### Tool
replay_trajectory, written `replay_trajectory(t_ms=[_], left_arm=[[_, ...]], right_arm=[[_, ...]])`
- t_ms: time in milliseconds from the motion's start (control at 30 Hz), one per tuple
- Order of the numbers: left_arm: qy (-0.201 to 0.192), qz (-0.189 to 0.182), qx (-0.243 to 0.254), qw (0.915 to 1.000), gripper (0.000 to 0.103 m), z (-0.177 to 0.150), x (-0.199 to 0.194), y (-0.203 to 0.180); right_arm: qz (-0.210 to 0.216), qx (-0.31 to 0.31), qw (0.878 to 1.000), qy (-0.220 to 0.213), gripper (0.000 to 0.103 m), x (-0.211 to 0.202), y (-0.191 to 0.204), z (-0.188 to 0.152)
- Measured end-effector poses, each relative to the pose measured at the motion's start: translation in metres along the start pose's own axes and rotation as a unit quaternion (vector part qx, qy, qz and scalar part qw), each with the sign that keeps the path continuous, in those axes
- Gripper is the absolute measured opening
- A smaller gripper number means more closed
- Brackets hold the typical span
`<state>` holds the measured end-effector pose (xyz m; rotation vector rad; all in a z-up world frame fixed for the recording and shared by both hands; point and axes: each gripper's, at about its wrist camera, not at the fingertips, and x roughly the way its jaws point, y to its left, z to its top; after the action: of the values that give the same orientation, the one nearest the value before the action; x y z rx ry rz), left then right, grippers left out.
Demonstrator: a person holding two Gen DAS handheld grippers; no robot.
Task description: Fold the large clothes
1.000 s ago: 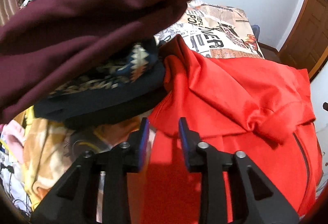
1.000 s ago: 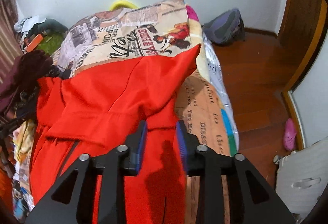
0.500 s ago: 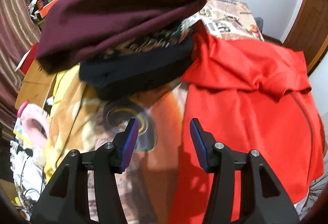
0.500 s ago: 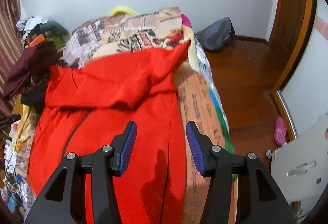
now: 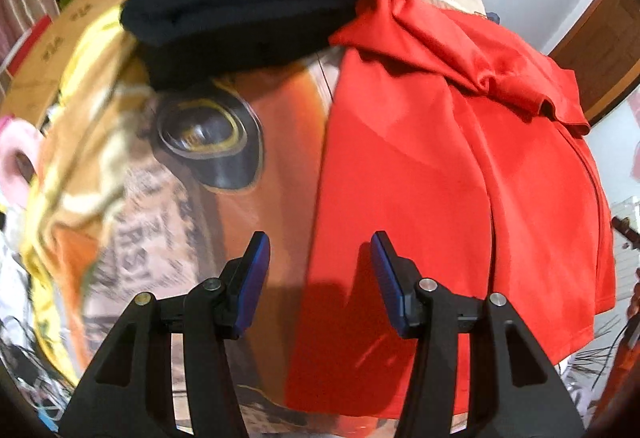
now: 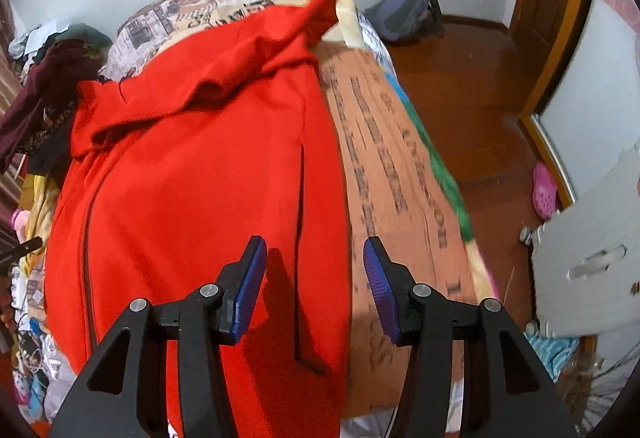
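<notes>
Red garment (image 6: pixel 192 173) spread flat along the bed (image 6: pixel 392 165), its top folded over. Left gripper (image 5: pixel 320 278) and right gripper (image 6: pixel 314 274) hover above its two side edges, jaws wide apart, holding nothing.

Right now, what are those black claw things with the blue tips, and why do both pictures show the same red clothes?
Those claws are two grabbers that a person holds, one in each hand. Each has a small camera looking along its two fingers, so you get one picture per hand. The left gripper looks at the left edge of the red garment. The right gripper looks at its right edge. The garment lies spread on a bed with a printed bedspread. A pile of dark clothes sits beside it. Both grabbers are open and hold nothing.
</notes>
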<state>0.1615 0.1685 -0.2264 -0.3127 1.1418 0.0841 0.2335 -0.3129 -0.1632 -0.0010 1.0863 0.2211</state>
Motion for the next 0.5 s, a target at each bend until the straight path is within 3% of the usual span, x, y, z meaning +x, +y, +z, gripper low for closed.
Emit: replay_trajectory(t_ms=[100, 200, 367, 500], left_arm=[[0.025, 0.003, -0.011, 0.9996, 0.051, -0.01, 0.017, 0.003], [0.024, -0.008, -0.044, 0.9987, 0.059, -0.017, 0.025, 0.014], [0.041, -0.086, -0.114, 0.9889, 0.06, -0.025, 0.027, 0.032], [0.04, -0.114, -0.099, 0.9877, 0.06, -0.03, 0.021, 0.024]], right_arm=[[0.007, 0.009, 1.0, 0.011, 0.048, 0.004, -0.001, -0.01], [0.0, 0.007, 1.0, 0.01, 0.059, 0.002, 0.002, -0.019], [-0.017, -0.019, 1.0, 0.014, 0.059, -0.002, 0.012, -0.029], [-0.015, -0.013, 1.0, 0.008, 0.059, -0.004, 0.009, -0.037]])
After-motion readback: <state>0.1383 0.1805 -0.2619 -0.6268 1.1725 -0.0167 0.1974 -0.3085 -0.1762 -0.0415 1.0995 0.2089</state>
